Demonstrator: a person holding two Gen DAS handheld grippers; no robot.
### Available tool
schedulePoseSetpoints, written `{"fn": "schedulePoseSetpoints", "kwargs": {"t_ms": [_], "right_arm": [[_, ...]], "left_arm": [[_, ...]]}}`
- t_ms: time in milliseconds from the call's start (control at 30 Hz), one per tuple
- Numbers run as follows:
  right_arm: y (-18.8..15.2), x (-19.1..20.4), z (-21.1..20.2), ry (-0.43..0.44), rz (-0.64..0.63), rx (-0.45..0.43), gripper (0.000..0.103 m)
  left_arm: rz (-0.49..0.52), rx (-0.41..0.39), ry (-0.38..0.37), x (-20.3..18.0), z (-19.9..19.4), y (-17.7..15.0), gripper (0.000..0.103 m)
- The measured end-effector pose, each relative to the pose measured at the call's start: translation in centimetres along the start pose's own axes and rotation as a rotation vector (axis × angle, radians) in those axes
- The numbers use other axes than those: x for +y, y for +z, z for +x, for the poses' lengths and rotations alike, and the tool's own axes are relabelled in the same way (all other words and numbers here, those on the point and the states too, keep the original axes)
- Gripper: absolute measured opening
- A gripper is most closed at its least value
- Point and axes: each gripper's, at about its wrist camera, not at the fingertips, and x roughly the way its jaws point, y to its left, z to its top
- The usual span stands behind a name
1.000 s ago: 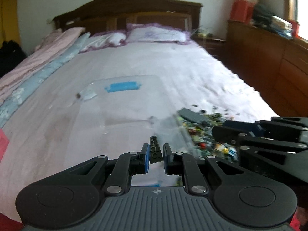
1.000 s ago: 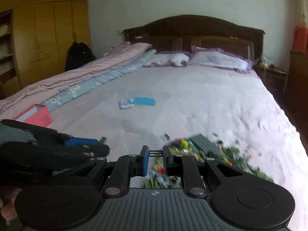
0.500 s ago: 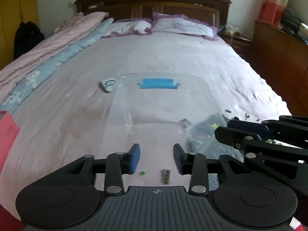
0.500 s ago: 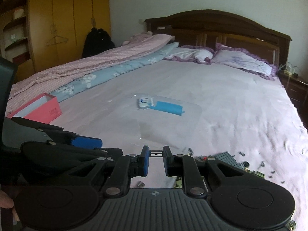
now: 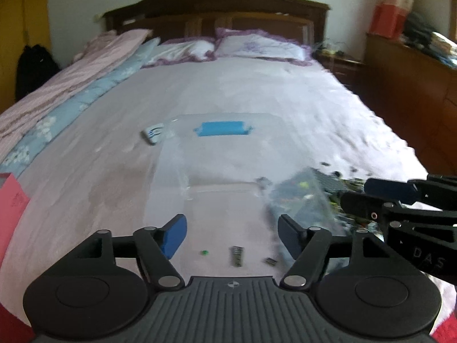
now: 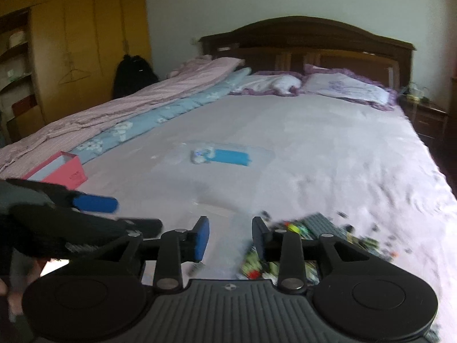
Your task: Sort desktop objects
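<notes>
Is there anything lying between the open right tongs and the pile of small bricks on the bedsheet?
Nothing visible does. The right tongs hang open just above the near edge of the brick pile. The clear plastic box sits to the left of that pile, beside the path, not across it.

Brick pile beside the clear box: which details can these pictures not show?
- Brick pile: right wrist view, blurred; near part hidden by right hand-held gripper.
- Same pile, left wrist view: seen through clear box wall, smeared.
- Three bricks in box: too small to identify.
</notes>
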Motion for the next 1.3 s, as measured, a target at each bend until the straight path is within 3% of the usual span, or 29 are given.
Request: {"fn": "schedulePoseSetpoints", "kwargs": {"t_ms": [133,267,367,533,633,900,1300], "right_arm": [[-3.8,-3.1,-2.0,-0.085,0.088,0.022,0.036],[-8.7,-6.3,-3.4,-0.169,0.177,0.099,0.034],[-12.5,-8.3,-4.1,-0.214,0.231,0.161,0.033],[-15.8,-10.0,-4.2,-0.248,0.309,0.195,0.031],[-17.3,-10.9,-4.1,-0.262,0.352,0.204,0.031],[-17.2,-11.7,-2.3,-0.256,0.37,0.193,0.031],[-16.0,-12.0,1.2,-0.266,0.345,0.191,0.031]], "left_arm": [[0.063,-0.011,-0.083,-2.9,-1.3,-1.3,0.072],[0.134,-0.006,-0.168,-6.7,-2.2,-3.9,0.072],[0.227,0.004,-0.183,-9.9,-1.9,-6.2,0.07],[0.259,0.109,-0.256,-13.3,0.7,-9.4,0.063],[0.286,0.148,-0.259,-14.4,2.7,-11.0,0.062],[0.255,0.195,-0.213,-15.0,6.5,-12.5,0.061],[0.231,0.195,-0.213,-15.3,7.5,-12.3,0.061]]}}
